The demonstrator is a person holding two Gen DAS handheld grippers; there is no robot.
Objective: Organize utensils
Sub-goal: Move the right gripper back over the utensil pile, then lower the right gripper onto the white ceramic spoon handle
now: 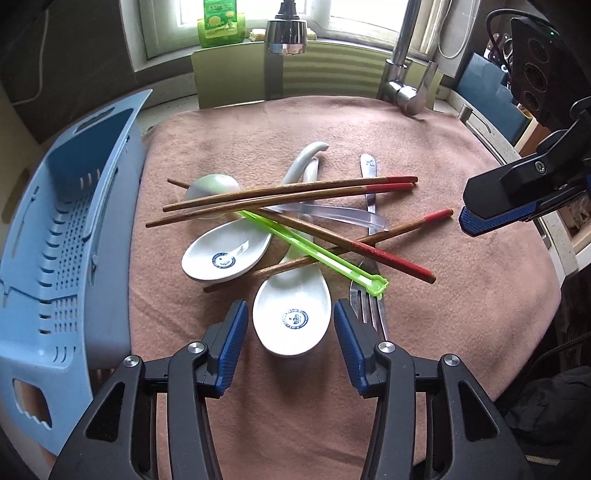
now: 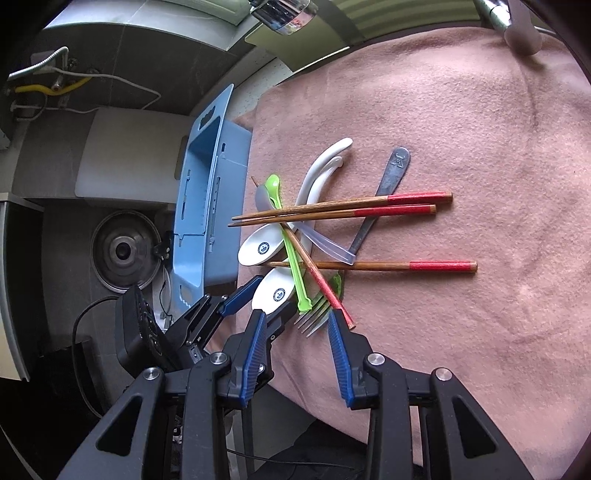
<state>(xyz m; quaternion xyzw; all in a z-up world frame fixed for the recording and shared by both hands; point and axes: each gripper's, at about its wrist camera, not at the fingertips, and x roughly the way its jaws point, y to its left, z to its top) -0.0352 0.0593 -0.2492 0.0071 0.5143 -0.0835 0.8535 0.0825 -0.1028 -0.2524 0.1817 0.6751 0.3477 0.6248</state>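
The left claw (image 1: 290,347) tilts steeply down over the pile, its jaws standing apart on either side of the bowl of the nearest white spoon (image 1: 291,314), pads clear of it. The right claw (image 2: 297,354) hangs at the near edge of the pile, angled down, jaws partly open and empty, its blue fingertips (image 2: 338,332) just beside the fork (image 2: 314,312).

All the utensils lie heaped on a pink towel (image 1: 443,332) spread over the worktop, with a blue basket (image 1: 62,236) on its side just beside the towel's left edge.

Much is buried. The fork shows only its tines; the rest is under the sticks. A clear plastic spoon (image 1: 347,218) is hard to trace, its bowl covered. A green plastic spoon (image 2: 291,251) crosses the heap. A metal handle (image 2: 384,188) pokes out at the back, its head unseen.

Counting: four red-tipped chopsticks (image 1: 295,190), three white spoons, one green, one clear, one fork. A tap (image 1: 286,31) hangs over the far edge.
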